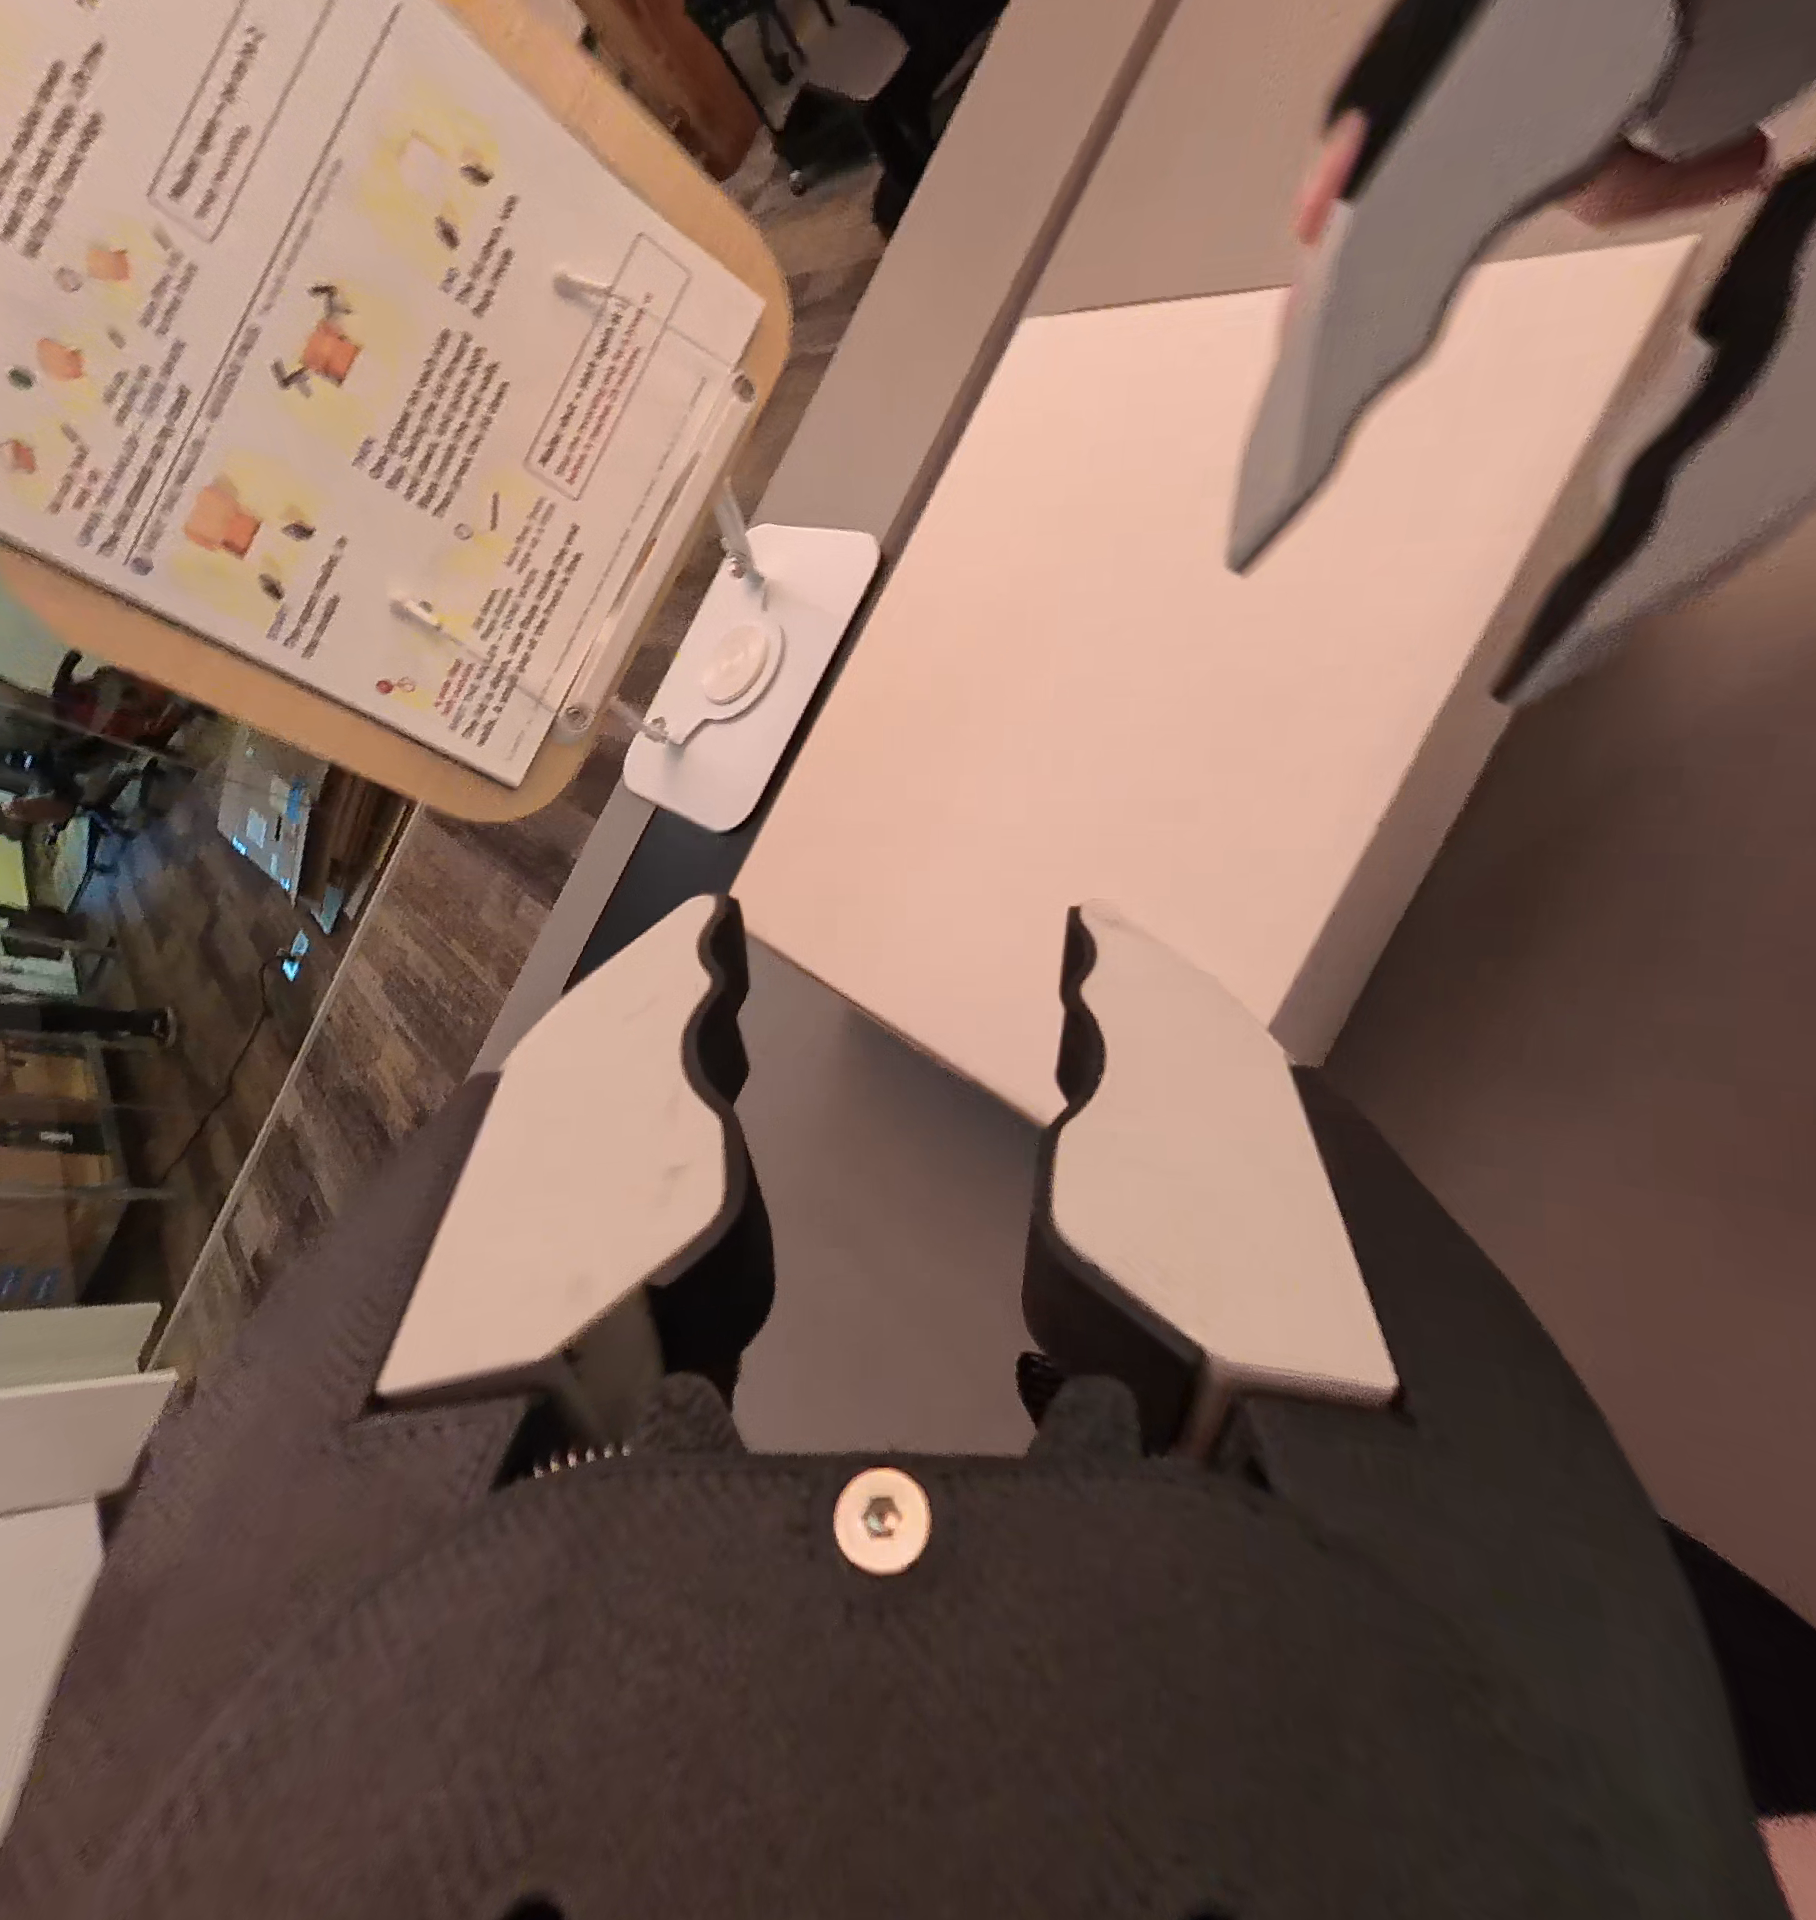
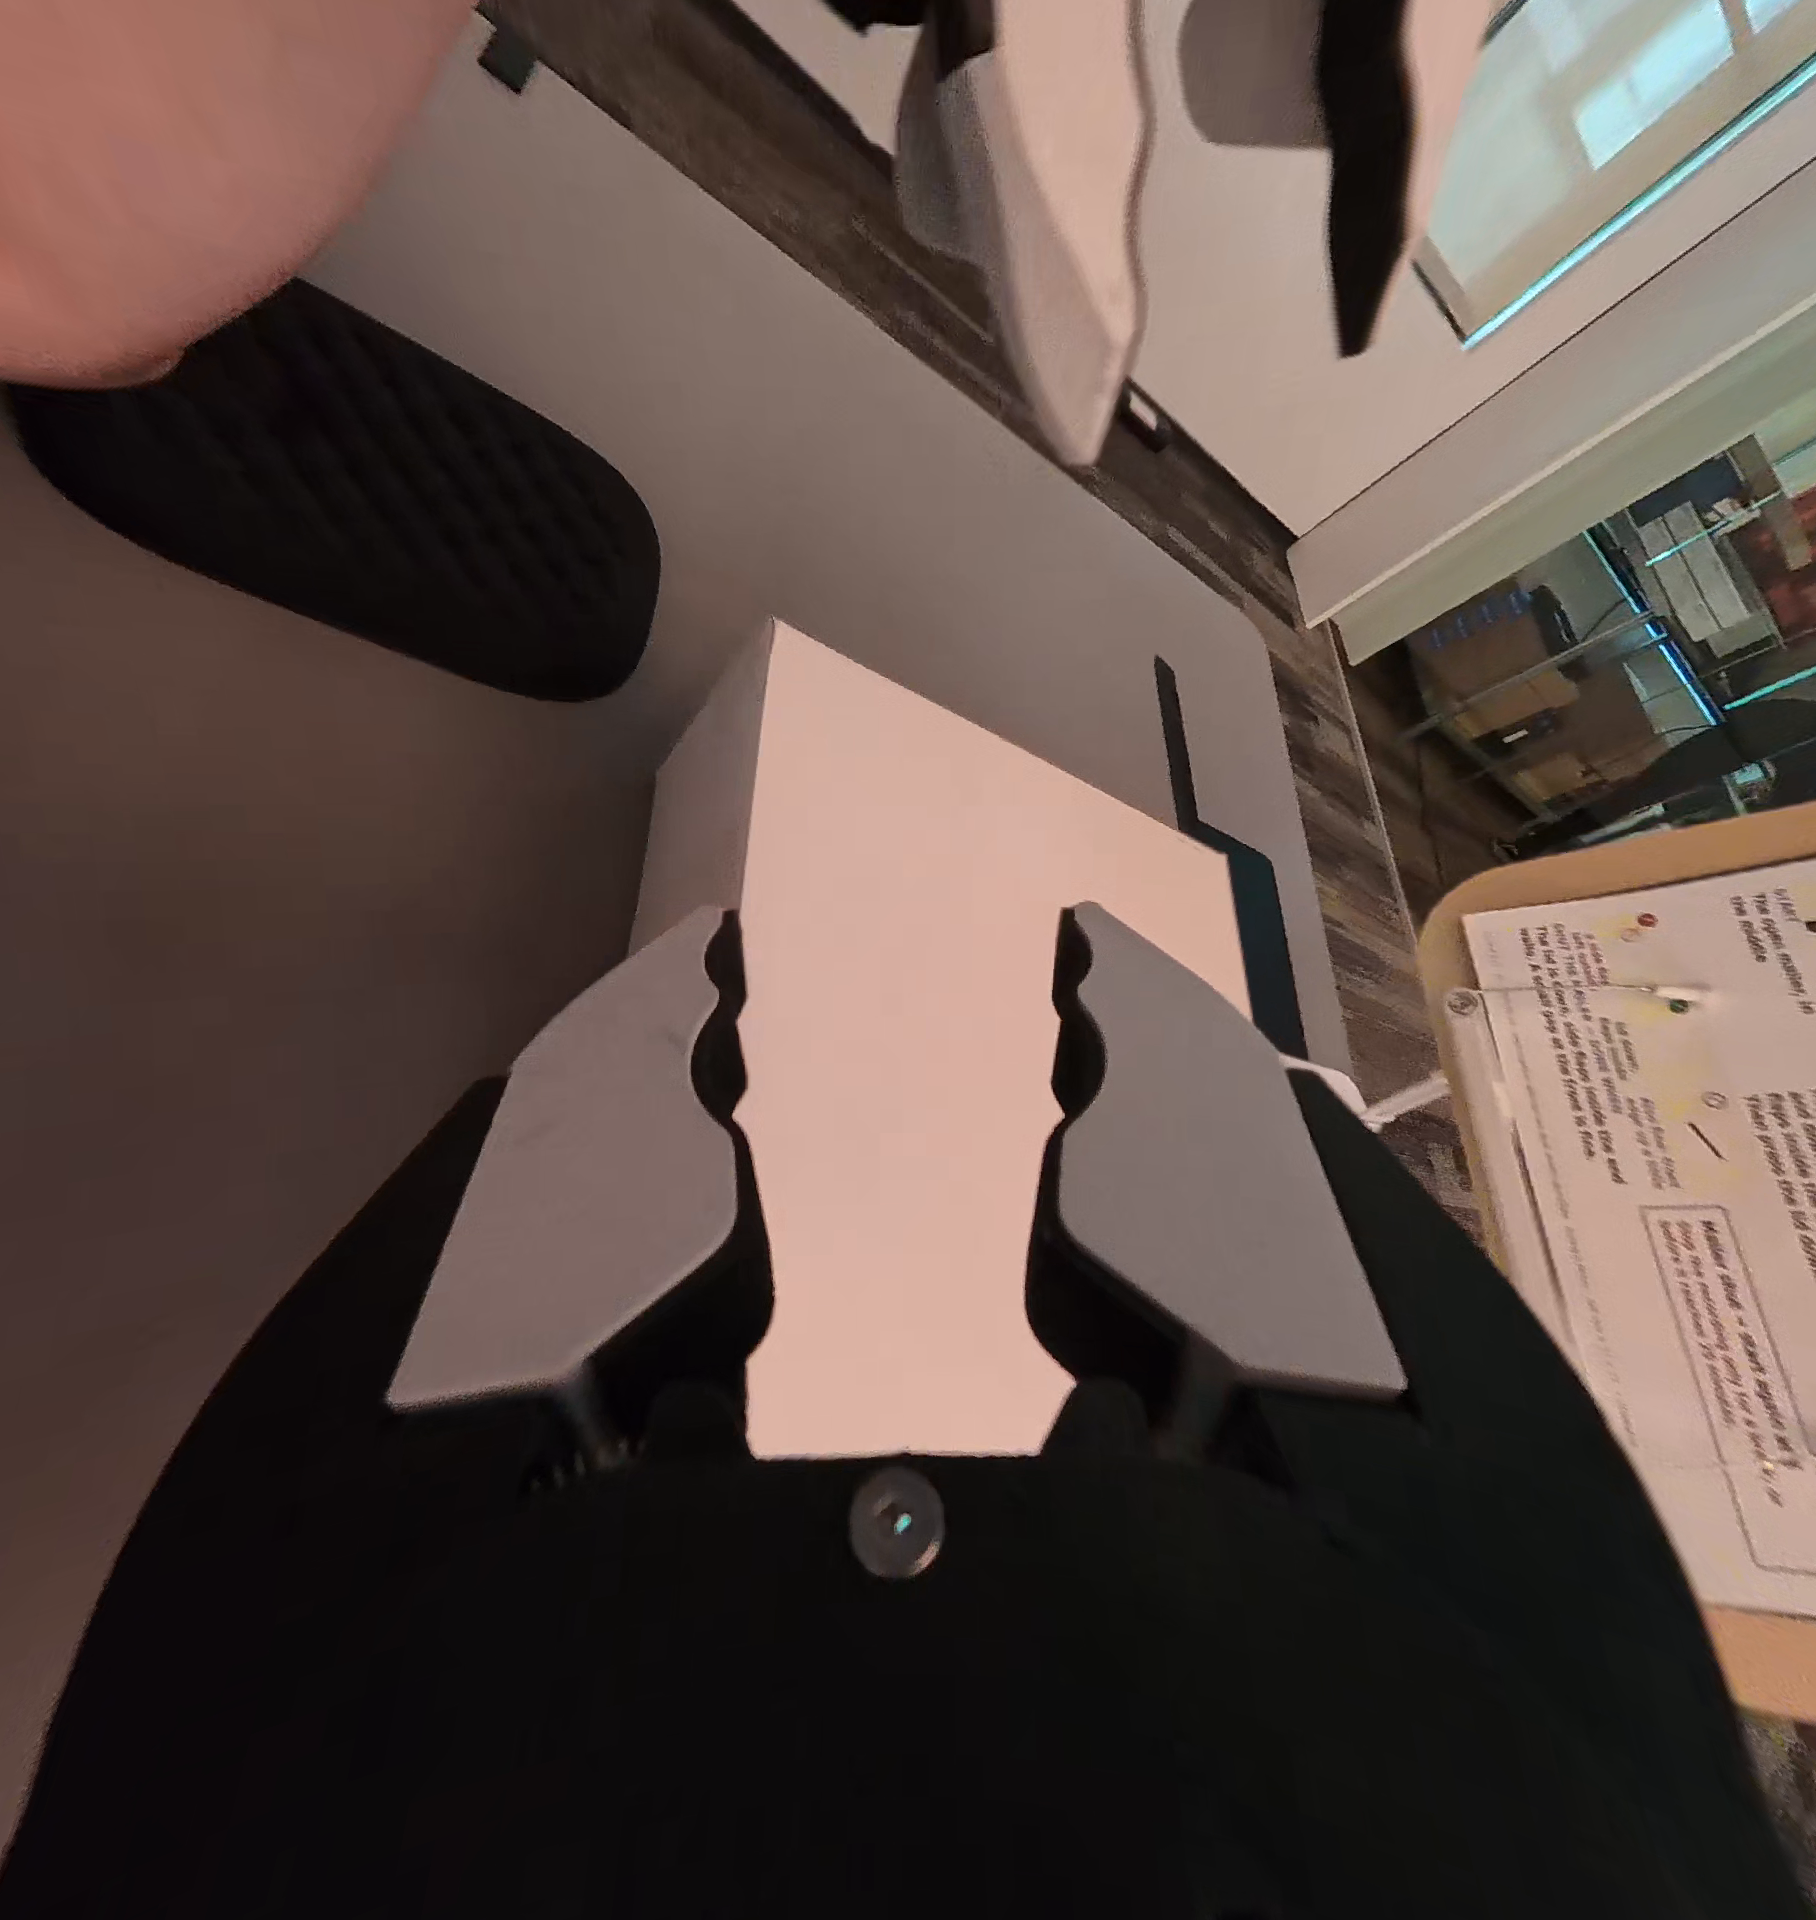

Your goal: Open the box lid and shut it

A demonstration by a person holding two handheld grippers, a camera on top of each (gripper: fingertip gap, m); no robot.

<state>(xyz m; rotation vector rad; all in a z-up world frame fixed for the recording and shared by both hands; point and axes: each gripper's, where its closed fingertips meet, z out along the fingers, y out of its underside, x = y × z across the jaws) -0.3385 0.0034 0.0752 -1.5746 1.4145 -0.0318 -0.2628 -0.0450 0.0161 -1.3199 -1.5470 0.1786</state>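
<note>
A plain white box [image 1: 1143, 644] lies flat on the grey table with its lid down. It also shows in the right wrist view [image 2: 935, 935]. My left gripper [image 1: 899, 914] is open and empty, hovering just short of the box's near corner. My right gripper [image 2: 899, 920] is open and empty, held above the box top. In the left wrist view the other gripper [image 1: 1486, 395] hangs open over the box's far side. In the right wrist view the other gripper [image 2: 1226, 291] shows blurred at the top.
A wooden board with a printed instruction sheet [image 1: 364, 343] stands on a white stand base [image 1: 748, 675] at the table edge; it also shows in the right wrist view [image 2: 1662, 1195]. A black ribbed pad [image 2: 343, 499] lies beside the box. A hand [image 2: 135, 156] is at top left.
</note>
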